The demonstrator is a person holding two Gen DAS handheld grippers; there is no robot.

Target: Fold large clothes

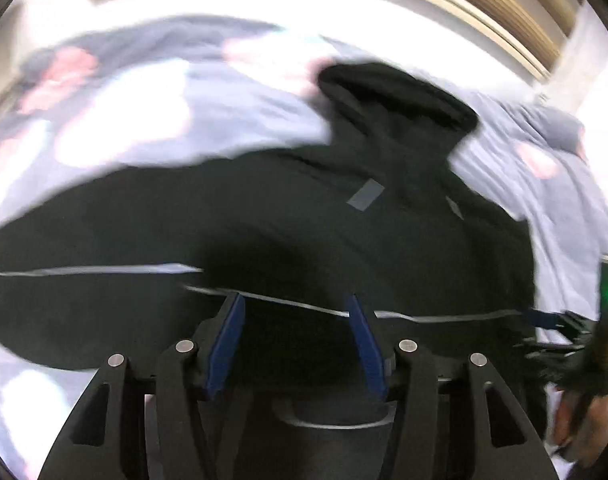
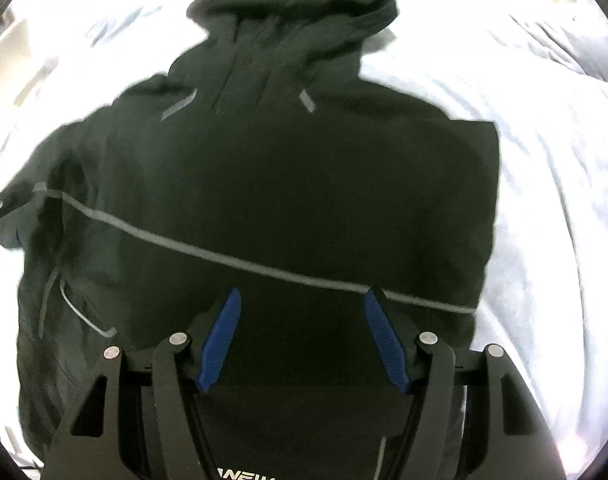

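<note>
On bed (image 2: 544,184): black hooded jacket (image 2: 288,184) spread flat, hood far end. Left gripper (image 1: 294,300) & right gripper (image 2: 302,294) above its lower part, jaws wide, nothing held.

White letters reading "ANEW", cut off at the frame's near edge, stand on the black body of the right gripper (image 2: 300,300). Nothing else is legible.

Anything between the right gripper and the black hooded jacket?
Nothing visible. The right gripper is open directly over the black hooded jacket, which lies flat on the pale bedding, with no other item on the fabric there.
</note>
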